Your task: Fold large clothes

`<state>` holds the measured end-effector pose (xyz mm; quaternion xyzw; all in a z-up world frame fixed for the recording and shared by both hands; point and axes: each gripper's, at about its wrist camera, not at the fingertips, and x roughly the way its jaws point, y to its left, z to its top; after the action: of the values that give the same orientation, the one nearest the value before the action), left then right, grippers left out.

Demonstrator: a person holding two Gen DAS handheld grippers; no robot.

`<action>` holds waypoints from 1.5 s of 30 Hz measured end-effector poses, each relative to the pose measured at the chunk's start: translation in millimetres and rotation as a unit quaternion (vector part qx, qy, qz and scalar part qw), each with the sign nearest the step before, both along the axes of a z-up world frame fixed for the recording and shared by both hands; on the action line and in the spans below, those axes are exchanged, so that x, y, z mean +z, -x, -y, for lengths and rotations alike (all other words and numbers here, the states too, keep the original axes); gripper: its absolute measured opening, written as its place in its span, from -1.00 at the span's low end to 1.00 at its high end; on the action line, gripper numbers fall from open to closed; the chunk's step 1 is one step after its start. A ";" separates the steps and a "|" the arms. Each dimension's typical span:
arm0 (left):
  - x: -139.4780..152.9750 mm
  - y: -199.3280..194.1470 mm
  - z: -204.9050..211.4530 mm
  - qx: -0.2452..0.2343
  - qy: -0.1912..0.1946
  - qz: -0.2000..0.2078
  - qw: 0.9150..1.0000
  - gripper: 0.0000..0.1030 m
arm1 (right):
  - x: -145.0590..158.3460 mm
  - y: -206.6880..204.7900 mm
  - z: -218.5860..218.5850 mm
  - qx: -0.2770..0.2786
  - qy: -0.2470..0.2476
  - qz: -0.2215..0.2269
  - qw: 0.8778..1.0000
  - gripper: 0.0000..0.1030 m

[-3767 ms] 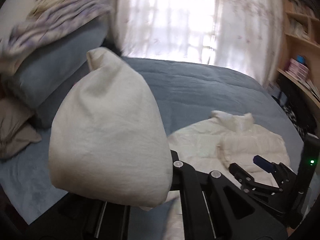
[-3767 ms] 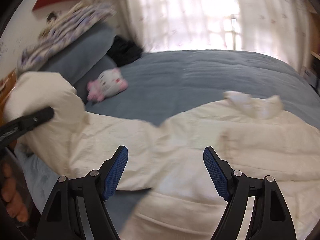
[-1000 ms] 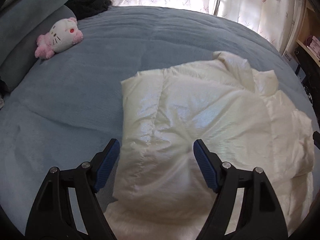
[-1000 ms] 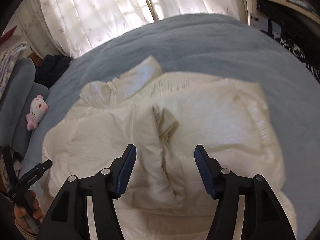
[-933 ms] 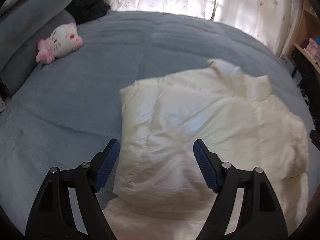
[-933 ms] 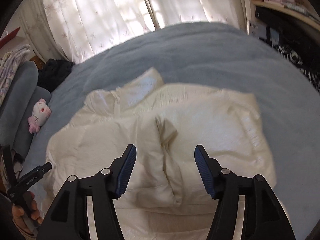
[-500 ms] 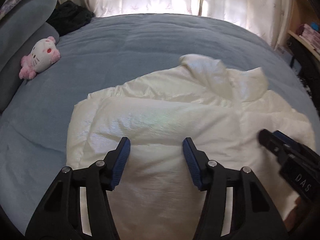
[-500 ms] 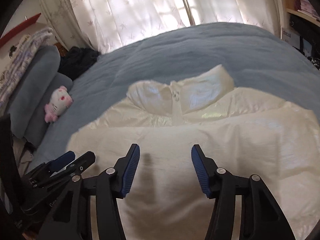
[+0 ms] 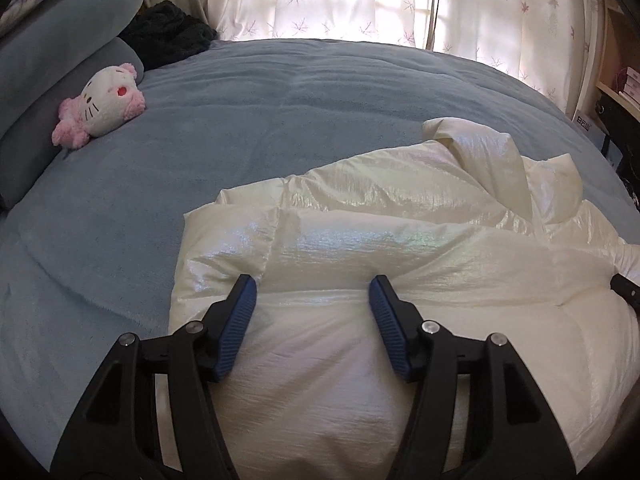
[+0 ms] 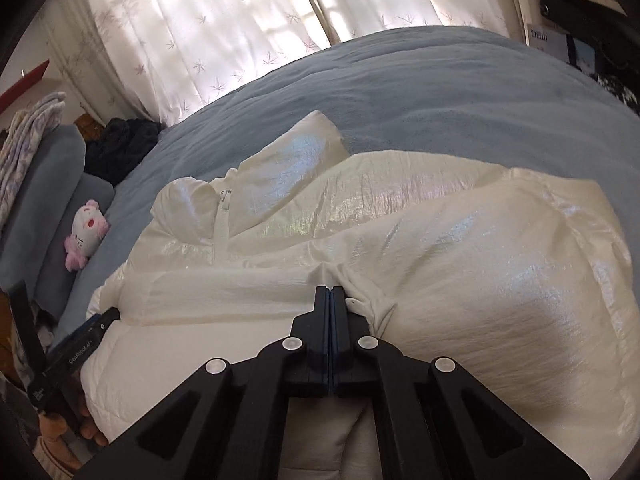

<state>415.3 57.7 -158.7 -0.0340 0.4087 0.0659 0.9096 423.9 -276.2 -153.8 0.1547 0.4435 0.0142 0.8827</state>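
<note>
Nearest me, my right gripper (image 10: 330, 294) has its fingers shut tight together, and a small pucker of the jacket (image 10: 400, 240) bunches at their tips; I judge they pinch the fabric, though the fold hides how much. My left gripper (image 9: 312, 292) straddles a folded ridge of the same jacket, its fingers (image 9: 240, 308) apart and opening a little, pads not pressing on the cloth. The jacket lies on the bed (image 9: 280, 92), cream and puffy, its sides already laid in over the body, so the width looks done. The collar (image 10: 248, 184) and zip still lie spread at the far end, so I judge a lengthwise fold is left. Farther off, a plush toy (image 9: 104, 106) rests by the pillows, well apart.
</note>
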 end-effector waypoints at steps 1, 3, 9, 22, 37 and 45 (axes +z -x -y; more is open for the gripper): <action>2.8 0.9 0.2 -0.004 -0.001 -0.005 1.000 0.12 | 1.1 -0.6 -0.3 0.000 0.003 -0.006 1.000 -1.00; 8.7 5.8 -0.8 -0.014 -0.005 -0.013 1.000 0.13 | 8.0 7.0 4.2 0.000 0.006 -0.016 1.000 -0.94; 43.1 37.4 -14.7 -0.018 0.031 -0.029 0.999 0.13 | 42.1 29.8 -12.3 -0.001 0.012 -0.016 1.000 -0.20; 138.9 166.6 -36.1 -0.053 0.039 0.028 0.997 0.36 | 135.4 142.2 -46.9 0.010 0.031 0.031 0.999 0.21; 176.1 264.2 -48.4 -0.059 0.020 0.054 0.997 0.37 | 201.2 263.8 -48.3 0.018 0.072 0.071 0.995 0.41; 173.3 279.4 -56.2 -0.058 0.011 0.041 0.997 0.37 | 217.3 303.8 -27.9 0.014 0.082 0.084 0.993 0.41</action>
<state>135.9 113.9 14.6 -0.0224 0.3731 0.0071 0.9275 120.0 -248.3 63.5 0.0739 0.3694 0.0030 0.9263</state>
